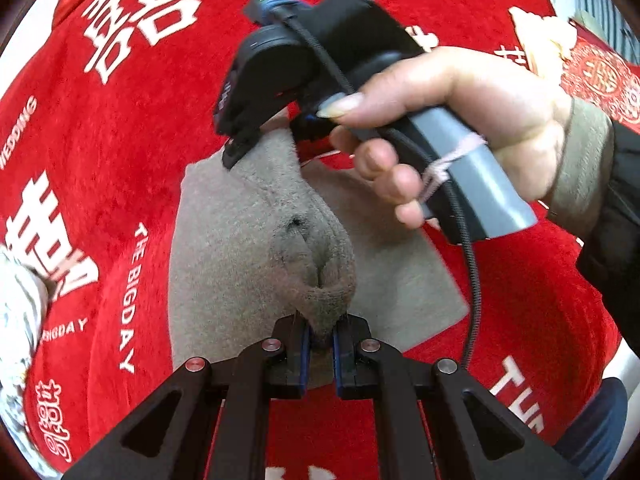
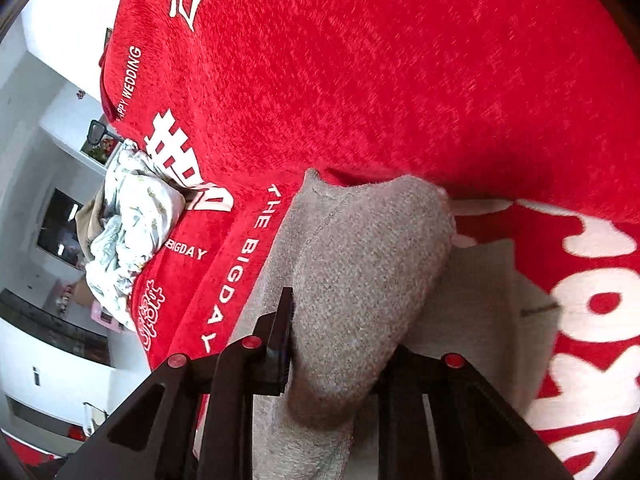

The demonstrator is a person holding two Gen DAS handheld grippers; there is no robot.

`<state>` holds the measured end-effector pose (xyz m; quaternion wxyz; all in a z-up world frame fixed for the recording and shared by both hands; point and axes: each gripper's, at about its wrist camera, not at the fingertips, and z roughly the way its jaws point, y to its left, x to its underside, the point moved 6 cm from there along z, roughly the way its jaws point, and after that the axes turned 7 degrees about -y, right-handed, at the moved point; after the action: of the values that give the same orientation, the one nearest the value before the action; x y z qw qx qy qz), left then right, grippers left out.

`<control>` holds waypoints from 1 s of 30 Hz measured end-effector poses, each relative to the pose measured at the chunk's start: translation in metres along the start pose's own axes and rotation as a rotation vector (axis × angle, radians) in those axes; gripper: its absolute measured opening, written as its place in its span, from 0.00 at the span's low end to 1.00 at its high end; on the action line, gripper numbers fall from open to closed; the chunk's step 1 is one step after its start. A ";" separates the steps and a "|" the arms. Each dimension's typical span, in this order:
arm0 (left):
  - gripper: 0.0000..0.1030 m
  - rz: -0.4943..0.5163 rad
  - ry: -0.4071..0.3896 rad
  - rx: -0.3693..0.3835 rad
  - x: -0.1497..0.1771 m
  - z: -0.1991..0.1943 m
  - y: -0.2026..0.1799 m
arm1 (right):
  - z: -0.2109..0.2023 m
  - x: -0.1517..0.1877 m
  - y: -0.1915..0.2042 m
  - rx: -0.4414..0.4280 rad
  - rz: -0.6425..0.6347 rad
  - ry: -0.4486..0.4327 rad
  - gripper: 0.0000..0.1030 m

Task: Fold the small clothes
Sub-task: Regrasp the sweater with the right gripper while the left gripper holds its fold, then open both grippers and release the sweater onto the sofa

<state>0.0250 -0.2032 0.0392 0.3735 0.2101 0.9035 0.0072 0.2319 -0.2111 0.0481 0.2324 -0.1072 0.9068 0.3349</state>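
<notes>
A small grey-beige fuzzy garment [image 1: 224, 248] lies on the red bedspread [image 1: 120, 128]. My left gripper [image 1: 320, 338] is shut on a bunched edge of it at the near side. My right gripper [image 1: 240, 152], held by a hand, pinches the far end of the same raised fold. In the right wrist view the garment [image 2: 360, 264] bulges up between the right gripper's fingers [image 2: 332, 344]; the right fingertip is hidden behind the cloth. The lifted strip of cloth runs between the two grippers over the flat part.
A crumpled white patterned garment [image 2: 128, 224] lies near the bed's edge, also at the left in the left wrist view [image 1: 20, 320]. A pale item [image 1: 540, 36] sits at the far right. Beyond the bed edge are a white wall and shelves [image 2: 48, 160].
</notes>
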 end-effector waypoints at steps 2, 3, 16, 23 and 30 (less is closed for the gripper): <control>0.09 0.015 -0.007 0.004 -0.007 -0.002 -0.012 | -0.009 -0.003 -0.004 0.014 -0.011 -0.006 0.21; 0.09 0.021 -0.008 0.008 -0.010 -0.002 -0.016 | -0.013 -0.004 -0.007 0.022 -0.016 -0.008 0.21; 0.09 0.079 0.041 0.046 -0.015 0.024 -0.055 | -0.018 0.003 -0.050 0.114 -0.038 0.017 0.21; 0.09 0.129 0.101 0.034 0.003 0.051 -0.073 | 0.004 0.025 -0.086 0.165 -0.008 0.053 0.21; 0.09 0.118 0.085 0.043 -0.003 0.050 -0.075 | -0.006 0.023 -0.090 0.142 -0.011 0.018 0.21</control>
<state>0.0326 -0.2796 -0.0072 0.3289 0.2705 0.9046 0.0187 0.2412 -0.2838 -0.0097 0.2334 -0.0985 0.9297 0.2675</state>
